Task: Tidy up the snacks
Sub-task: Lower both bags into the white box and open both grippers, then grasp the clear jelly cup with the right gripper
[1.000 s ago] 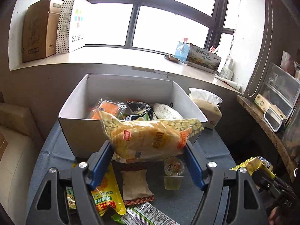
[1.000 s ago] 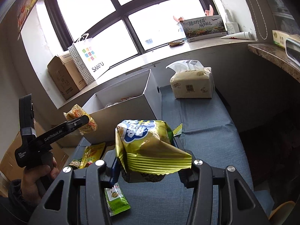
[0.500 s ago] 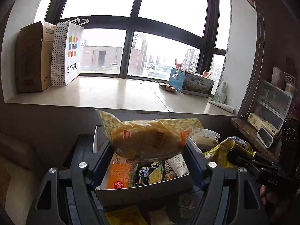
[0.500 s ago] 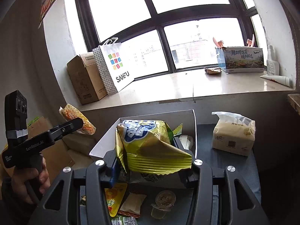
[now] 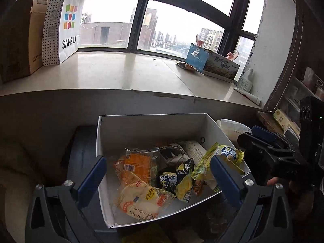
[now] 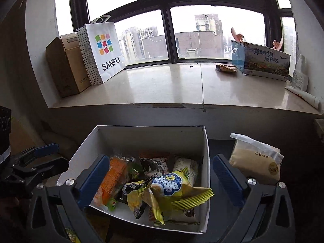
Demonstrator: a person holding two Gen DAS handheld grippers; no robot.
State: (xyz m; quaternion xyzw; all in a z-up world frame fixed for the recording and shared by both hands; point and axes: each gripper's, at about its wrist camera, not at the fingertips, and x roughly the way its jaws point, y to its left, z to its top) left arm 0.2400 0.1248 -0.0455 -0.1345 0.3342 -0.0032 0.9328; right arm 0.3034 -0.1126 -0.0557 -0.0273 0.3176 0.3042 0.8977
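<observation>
A: Where are the snacks?
B: In the white box (image 6: 206,151) under the window sill (image 6: 162,89). The yellow chip bag (image 6: 174,194) lies on top, and the round cake pack (image 5: 141,200) is at the box's near end.
A: And the claws?
B: The left claw (image 5: 158,174) and the right claw (image 6: 160,174) have just been opening. Both are wide open over the box, holding nothing.
</observation>
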